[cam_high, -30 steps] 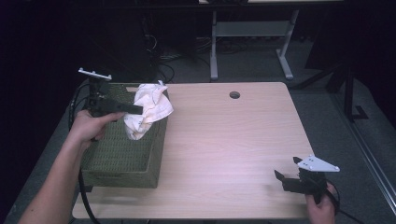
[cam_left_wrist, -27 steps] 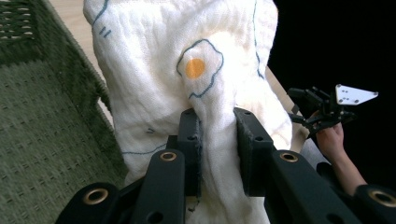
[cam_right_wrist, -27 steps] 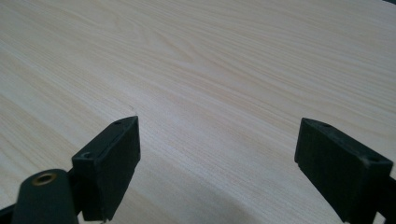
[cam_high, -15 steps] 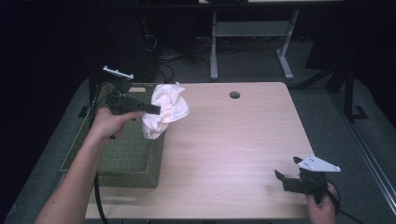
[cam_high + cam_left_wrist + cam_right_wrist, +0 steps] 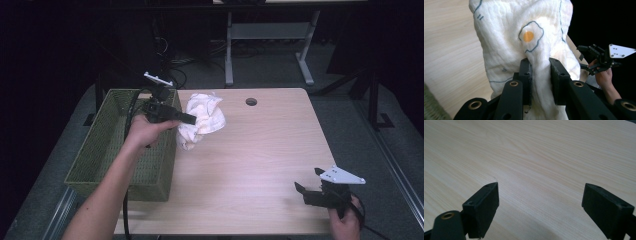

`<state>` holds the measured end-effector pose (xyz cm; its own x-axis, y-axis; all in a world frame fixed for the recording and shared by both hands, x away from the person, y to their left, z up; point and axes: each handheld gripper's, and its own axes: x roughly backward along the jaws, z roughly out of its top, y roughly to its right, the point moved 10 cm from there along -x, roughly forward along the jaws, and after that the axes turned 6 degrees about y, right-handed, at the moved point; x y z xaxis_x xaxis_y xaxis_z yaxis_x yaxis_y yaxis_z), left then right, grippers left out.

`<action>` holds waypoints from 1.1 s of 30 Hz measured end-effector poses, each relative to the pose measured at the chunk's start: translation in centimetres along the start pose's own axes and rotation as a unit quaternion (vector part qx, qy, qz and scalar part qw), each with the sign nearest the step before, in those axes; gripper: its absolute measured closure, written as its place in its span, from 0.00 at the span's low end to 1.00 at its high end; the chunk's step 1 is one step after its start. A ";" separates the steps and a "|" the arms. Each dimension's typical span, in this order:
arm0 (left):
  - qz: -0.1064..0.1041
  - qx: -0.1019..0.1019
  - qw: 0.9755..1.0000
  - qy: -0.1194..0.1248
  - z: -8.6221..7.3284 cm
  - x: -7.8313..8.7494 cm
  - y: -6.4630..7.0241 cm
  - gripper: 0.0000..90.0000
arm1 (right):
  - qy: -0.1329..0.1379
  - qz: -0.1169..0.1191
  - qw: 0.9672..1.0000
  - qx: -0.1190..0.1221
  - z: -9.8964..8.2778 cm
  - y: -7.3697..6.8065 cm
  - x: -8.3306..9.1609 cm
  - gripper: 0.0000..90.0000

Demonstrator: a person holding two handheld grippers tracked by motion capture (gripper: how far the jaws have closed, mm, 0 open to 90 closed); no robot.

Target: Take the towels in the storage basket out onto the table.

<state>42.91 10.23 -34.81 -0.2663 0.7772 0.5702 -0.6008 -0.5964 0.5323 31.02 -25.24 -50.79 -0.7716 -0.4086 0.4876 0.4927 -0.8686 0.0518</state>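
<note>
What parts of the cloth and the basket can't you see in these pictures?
- Cloth: in the left gripper view its lower end is hidden behind the left gripper, and its top is cut off by the edge.
- Cloth's printed pattern: too small to make out in the high view.
- Basket: in the high view the forearm and hand cover part of its inside; its floor is too dim to tell if anything lies there.

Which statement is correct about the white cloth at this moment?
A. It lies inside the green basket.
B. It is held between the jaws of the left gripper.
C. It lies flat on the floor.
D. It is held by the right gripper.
B: the left gripper has its jaws shut on a fold of the white cloth, beside the green basket and over the table.
</note>
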 end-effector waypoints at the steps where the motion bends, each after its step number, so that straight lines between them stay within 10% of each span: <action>1: -0.001 -0.003 1.000 -0.005 0.0 -0.7 0.3 0.82 | 0.001 0.000 1.000 0.000 0.0 0.0 0.0 0.15; 33: -0.015 -0.011 0.998 -0.061 -2.0 -12.4 3.2 0.81 | 0.005 0.001 1.000 -0.004 0.1 0.1 0.2 0.15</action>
<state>42.78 -0.96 -41.45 -0.1559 0.7633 0.6270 -0.6240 -0.5681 0.5365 30.97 -25.38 -50.56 -0.7750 -0.4131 0.4783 0.4907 -0.8703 0.0434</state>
